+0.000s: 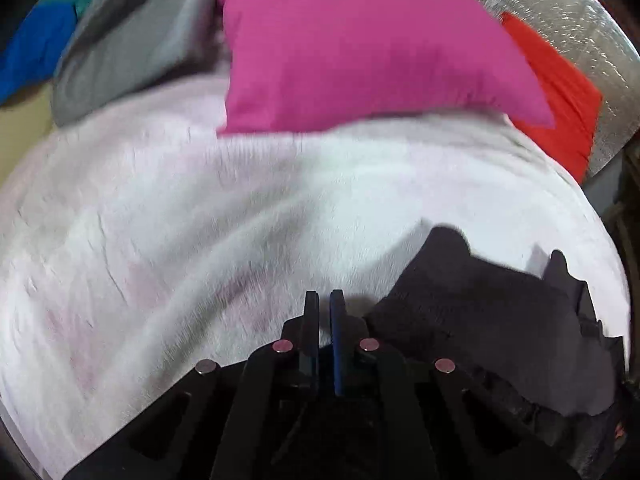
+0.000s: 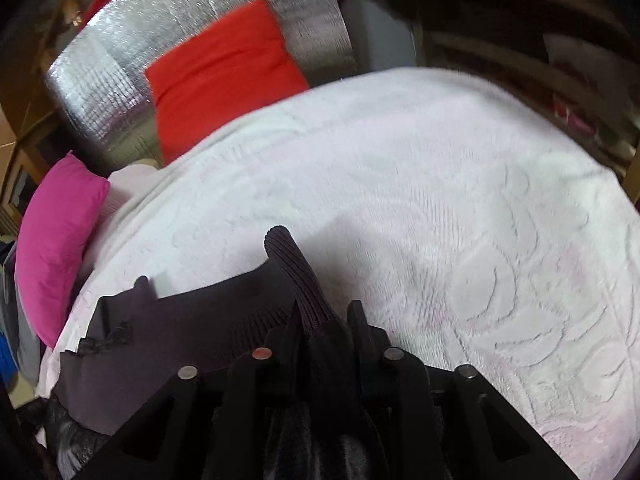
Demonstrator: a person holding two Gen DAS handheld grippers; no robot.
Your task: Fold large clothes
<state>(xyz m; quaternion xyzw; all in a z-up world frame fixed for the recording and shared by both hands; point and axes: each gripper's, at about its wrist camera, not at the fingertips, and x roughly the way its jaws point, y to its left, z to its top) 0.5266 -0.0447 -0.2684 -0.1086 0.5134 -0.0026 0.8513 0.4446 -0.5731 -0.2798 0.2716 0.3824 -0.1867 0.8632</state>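
A dark grey garment (image 2: 192, 320) with a ribbed cuff lies bunched on the white textured bedspread (image 2: 440, 180). My right gripper (image 2: 326, 316) is shut on a ribbed fold of it, and the fold sticks out past the fingertips. In the left wrist view the same dark garment (image 1: 472, 320) lies to the right of my left gripper (image 1: 325, 300). The left gripper's two fingers stand almost together over the bedspread (image 1: 180, 220), with nothing seen between them. The picture is blurred.
A pink pillow (image 1: 360, 40) and a red pillow (image 1: 560, 100) lie at the bed's far side against a silver foil sheet (image 2: 100, 80). Grey cloth (image 1: 132, 52) and blue cloth (image 1: 36, 48) are heaped at the far left. Wooden furniture (image 2: 500, 20) stands beyond the bed.
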